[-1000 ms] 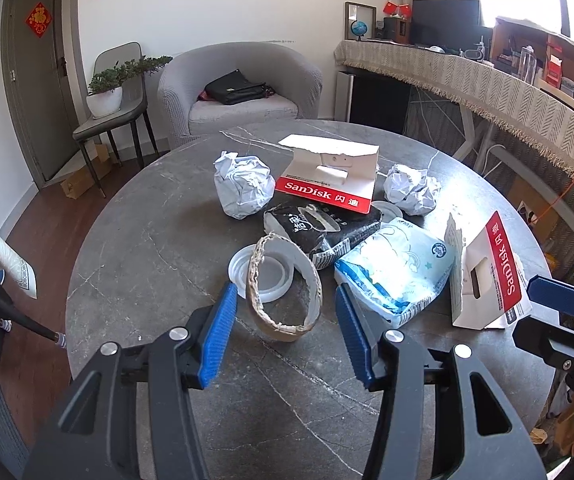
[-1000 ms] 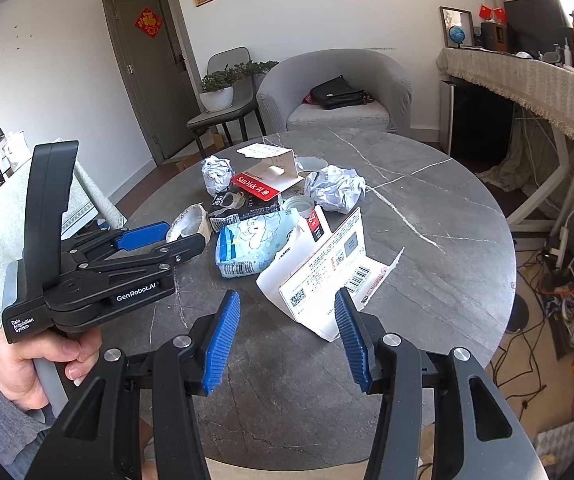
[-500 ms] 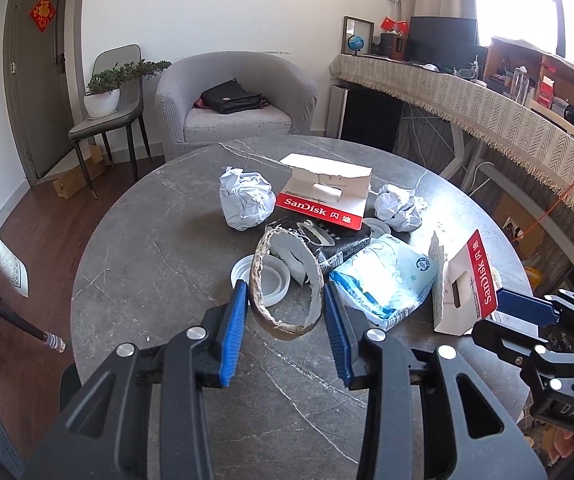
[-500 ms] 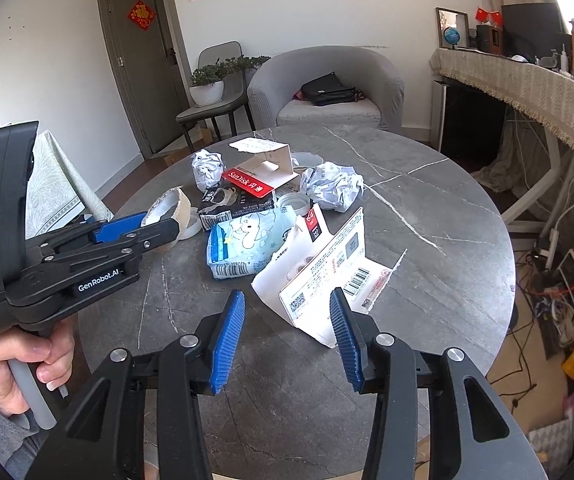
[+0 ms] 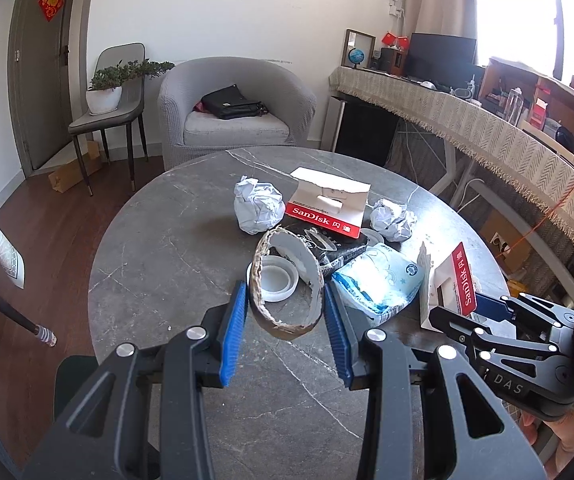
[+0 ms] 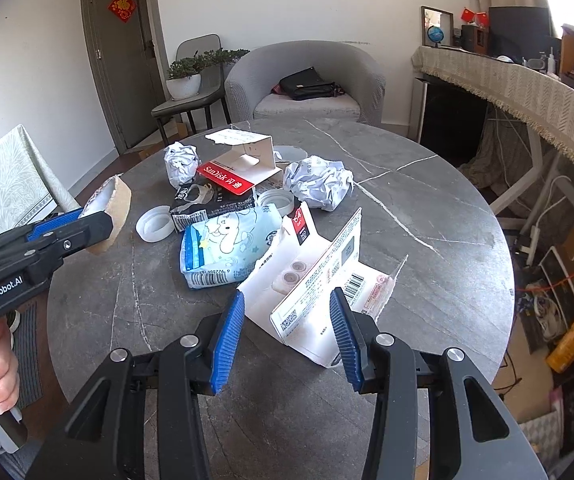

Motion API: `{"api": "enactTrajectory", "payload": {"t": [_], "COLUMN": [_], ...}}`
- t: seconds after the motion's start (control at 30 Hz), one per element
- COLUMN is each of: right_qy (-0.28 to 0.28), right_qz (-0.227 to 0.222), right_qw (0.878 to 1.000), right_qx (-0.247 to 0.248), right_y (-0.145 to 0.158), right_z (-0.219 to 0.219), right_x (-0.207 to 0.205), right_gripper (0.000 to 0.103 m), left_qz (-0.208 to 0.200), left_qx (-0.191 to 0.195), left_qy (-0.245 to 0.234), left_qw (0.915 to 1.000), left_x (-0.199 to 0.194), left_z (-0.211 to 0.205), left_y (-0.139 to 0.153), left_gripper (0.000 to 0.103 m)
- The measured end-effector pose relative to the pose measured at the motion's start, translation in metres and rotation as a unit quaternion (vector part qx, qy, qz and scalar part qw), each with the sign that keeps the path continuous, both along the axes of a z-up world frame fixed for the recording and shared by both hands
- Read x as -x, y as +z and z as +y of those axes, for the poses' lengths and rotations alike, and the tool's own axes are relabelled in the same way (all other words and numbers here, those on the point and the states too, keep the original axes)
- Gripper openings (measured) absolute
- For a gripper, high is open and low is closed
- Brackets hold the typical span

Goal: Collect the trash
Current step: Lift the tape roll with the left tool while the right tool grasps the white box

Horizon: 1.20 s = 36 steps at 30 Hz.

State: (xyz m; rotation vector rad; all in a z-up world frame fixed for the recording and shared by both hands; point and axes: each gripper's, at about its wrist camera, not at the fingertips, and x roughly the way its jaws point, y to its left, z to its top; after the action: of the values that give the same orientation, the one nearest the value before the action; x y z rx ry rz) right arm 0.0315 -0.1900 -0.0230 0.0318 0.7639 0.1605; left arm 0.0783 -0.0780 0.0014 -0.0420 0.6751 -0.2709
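Round grey marble table (image 6: 427,208), 2 paper balls (image 6: 319,182), packaging (image 6: 319,280)

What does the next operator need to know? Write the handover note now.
Left gripper: shut on the cardboard tape ring, lifted clear of the table.
Right gripper: jaws closing around the opened white SanDisk package, pads not yet on it.
On the table: two crumpled paper balls, red SanDisk carton, blue tissue pack, black packet, white lids.
Done: ring picked up.
Left: grip the package, collect the rest. No bin in view.
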Motion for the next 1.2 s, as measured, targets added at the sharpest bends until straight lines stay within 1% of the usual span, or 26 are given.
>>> {"api": "enactTrajectory", "payload": {"t": [0.1,0.27,0.33,0.4,0.5,0.57,0.6,0.67,0.73,0.83,0.9,0.97,1.07,1.2], "right_qy": [-0.013,-0.029,-0.036,-0.041,-0.043,-0.045,-0.047,-0.053,-0.058,-0.062,-0.067,-0.068,-0.059,-0.032], "right_qz": [0.0,0.003,0.005,0.008,0.007,0.008,0.009,0.008,0.007,-0.004,-0.014,-0.025,-0.043,-0.066], "right_qw": [1.0,0.999,0.999,0.999,0.999,0.999,0.999,0.999,0.998,0.998,0.997,0.997,0.997,0.997], "right_qx": [0.003,0.012,0.009,0.006,0.005,0.007,0.008,0.009,0.011,0.013,0.024,0.02,0.007,-0.002], "right_y": [-0.002,-0.003,-0.003,-0.005,-0.006,-0.006,-0.006,-0.005,-0.003,0.004,0.011,0.02,0.034,0.05], "right_z": [-0.002,-0.007,-0.01,-0.011,-0.013,-0.011,-0.011,-0.012,-0.012,-0.012,-0.01,-0.009,-0.003,0.018], "right_x": [-0.003,-0.008,-0.011,-0.012,-0.014,-0.014,-0.014,-0.015,-0.015,-0.013,-0.011,-0.01,-0.007,-0.004], "right_gripper": [0.04,0.032,0.032,0.028,0.025,0.02,0.014,0.01,0.003,0.002,0.002,0.002,0.002,0.002], "left_qz": [0.0,-0.006,-0.008,-0.009,-0.01,-0.011,-0.012,-0.012,-0.013,-0.015,-0.016,-0.014,-0.01,-0.006], "left_qx": [0.002,-0.004,-0.006,-0.007,-0.005,-0.004,-0.003,-0.001,0.0,0.003,0.005,0.011,0.015,0.015], "left_qy": [0.003,0.006,0.007,0.008,0.011,0.014,0.015,0.018,0.02,0.023,0.027,0.03,0.04,0.058], "left_qw": [1.0,1.0,0.9999,0.9999,0.9999,0.9998,0.9998,0.9998,0.9997,0.9996,0.9995,0.9994,0.999,0.9982], "left_x": [0.002,0.005,0.006,0.008,0.009,0.012,0.013,0.013,0.014,0.017,0.019,0.018,0.02,0.024], "left_z": [0.009,0.019,0.023,0.028,0.035,0.04,0.043,0.048,0.053,0.062,0.069,0.075,0.089,0.108], "left_y": [0.0,0.002,0.004,0.005,0.007,0.007,0.007,0.008,0.009,0.011,0.011,0.012,0.012,0.009], "left_gripper": [0.041,0.041,0.041,0.041,0.041,0.041,0.041,0.041,0.041,0.041,0.041,0.041,0.041,0.041]}}
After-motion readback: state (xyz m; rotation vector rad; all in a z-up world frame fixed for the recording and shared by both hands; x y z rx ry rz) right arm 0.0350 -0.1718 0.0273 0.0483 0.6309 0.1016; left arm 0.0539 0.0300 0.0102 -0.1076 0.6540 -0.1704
